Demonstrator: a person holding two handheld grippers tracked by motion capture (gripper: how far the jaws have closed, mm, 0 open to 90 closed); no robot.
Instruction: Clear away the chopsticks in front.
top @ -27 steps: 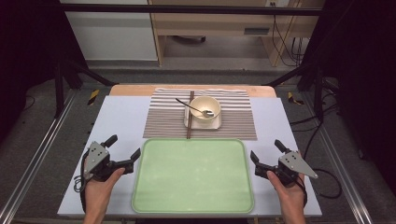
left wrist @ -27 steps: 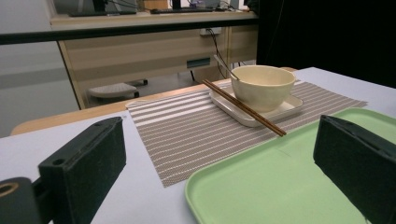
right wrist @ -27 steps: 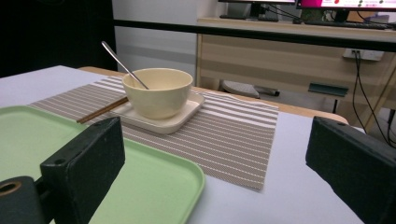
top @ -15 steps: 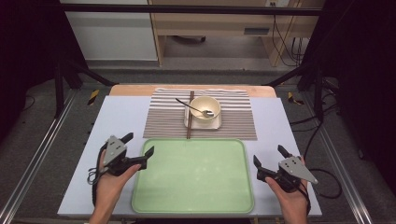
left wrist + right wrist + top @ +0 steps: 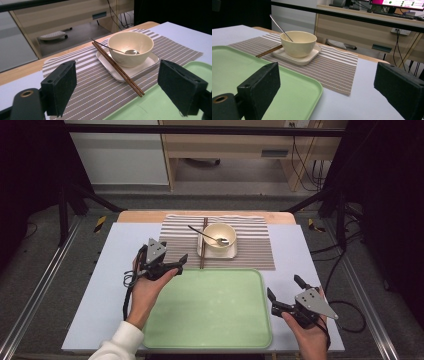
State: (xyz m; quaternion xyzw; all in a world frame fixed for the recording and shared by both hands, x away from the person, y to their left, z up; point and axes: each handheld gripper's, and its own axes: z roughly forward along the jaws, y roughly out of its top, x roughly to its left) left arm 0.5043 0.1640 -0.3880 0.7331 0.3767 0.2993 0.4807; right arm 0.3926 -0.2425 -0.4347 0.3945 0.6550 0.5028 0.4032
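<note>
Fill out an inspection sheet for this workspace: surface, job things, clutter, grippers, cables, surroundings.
Surface: pale blue table top with a bare green plastic tray and a brown striped placemat.
Job's things: cream bowl on a white square plate, metal spoon inside it, dark wooden chopsticks beside the bowl.
Clutter: nothing seen.
Grippers: left gripper open, near the chopsticks; right gripper open at the tray's right edge.
Cables: black cable trails from the left gripper.
Surroundings: wooden desk, dark floor.
</note>
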